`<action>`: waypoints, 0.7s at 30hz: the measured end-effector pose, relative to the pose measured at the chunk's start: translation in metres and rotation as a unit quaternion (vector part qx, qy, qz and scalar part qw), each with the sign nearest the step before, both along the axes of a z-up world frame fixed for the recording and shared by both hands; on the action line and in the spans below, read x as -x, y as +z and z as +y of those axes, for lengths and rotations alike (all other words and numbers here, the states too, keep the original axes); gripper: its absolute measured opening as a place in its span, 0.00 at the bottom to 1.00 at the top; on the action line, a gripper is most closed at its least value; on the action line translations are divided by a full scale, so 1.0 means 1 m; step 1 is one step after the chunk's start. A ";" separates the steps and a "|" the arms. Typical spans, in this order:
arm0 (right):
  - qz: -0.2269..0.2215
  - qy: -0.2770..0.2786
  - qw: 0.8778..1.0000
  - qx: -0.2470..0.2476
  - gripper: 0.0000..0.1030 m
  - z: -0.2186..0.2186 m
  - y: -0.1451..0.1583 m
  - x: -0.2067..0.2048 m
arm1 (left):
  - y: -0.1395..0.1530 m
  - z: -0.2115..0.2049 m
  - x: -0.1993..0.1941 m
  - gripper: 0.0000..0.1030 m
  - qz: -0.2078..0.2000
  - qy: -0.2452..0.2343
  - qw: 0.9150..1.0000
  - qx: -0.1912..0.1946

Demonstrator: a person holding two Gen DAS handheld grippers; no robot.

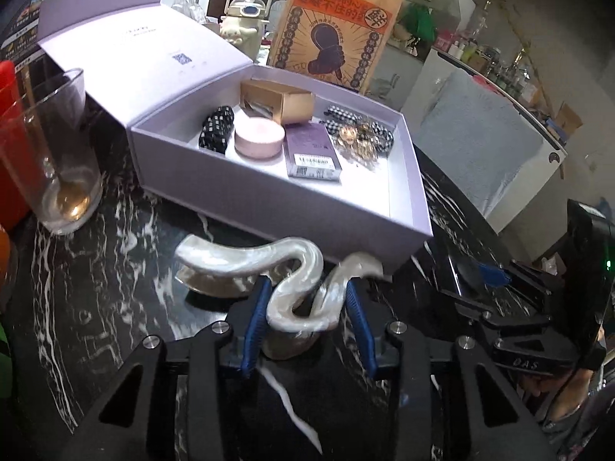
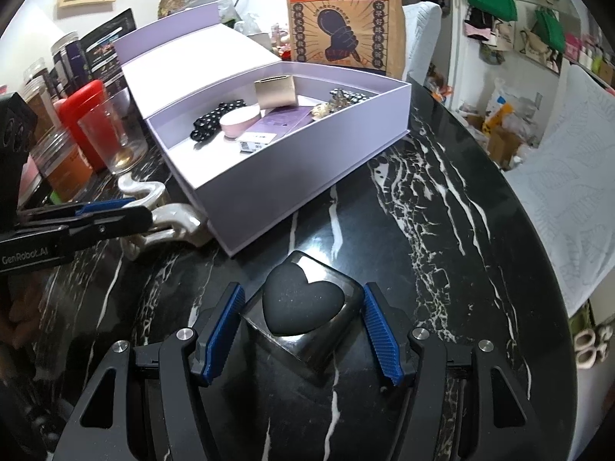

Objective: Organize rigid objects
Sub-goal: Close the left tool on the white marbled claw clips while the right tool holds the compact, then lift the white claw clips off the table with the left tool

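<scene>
An open lilac box [image 1: 269, 207] [image 2: 307, 176] stands on the black marble table; inside lie a pink round case [image 1: 258, 137], a purple carton [image 1: 312, 150], a gold box [image 1: 280, 103], black studded clips [image 1: 216, 129] and gold trinkets [image 1: 357, 139]. A pearly wavy hair clip [image 1: 292, 292] [image 2: 169, 223] lies in front of the box. My left gripper [image 1: 306, 303] straddles its curl, jaws close beside it without a clear squeeze. My right gripper [image 2: 301, 307] is open around a black cube with a heart [image 2: 303, 303], pads apart from its sides.
A glass tumbler [image 1: 57, 153] and a red container [image 2: 84, 123] stand left of the box. A brown paper bag [image 1: 334, 27] stands behind it. Jars line the far left in the right wrist view. The round table's edge [image 2: 538, 253] curves at the right.
</scene>
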State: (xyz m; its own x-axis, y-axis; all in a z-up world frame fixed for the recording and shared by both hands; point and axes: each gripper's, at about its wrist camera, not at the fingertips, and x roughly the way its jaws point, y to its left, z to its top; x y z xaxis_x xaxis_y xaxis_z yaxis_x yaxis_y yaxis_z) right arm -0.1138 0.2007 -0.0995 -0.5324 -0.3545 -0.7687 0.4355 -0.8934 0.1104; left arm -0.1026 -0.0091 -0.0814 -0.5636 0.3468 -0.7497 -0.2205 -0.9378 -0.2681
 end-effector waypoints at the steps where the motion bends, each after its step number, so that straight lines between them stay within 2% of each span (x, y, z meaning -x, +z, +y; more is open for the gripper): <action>1: 0.001 0.004 1.000 -0.002 0.61 -0.001 0.000 -0.002 | 0.000 0.000 -0.003 0.39 0.002 -0.001 1.000 0.004; 3: 0.003 0.010 1.000 -0.007 0.61 -0.002 0.000 -0.005 | -0.002 0.001 -0.009 0.39 0.001 -0.002 1.000 0.011; 9: 0.003 0.018 1.000 -0.011 0.61 -0.003 -0.001 -0.009 | -0.004 -0.002 -0.016 0.39 0.005 0.004 1.000 0.001; 14: 0.002 0.017 1.000 -0.011 0.61 -0.003 0.000 -0.010 | -0.010 0.005 -0.007 0.39 -0.015 0.004 1.000 0.016; 18: 0.003 0.016 1.000 -0.012 0.61 -0.003 -0.001 -0.011 | -0.009 0.011 -0.004 0.39 -0.014 0.001 0.999 0.037; 21: 0.004 0.015 1.000 -0.013 0.61 -0.003 -0.001 -0.012 | -0.009 0.010 -0.004 0.39 -0.010 0.007 0.999 0.033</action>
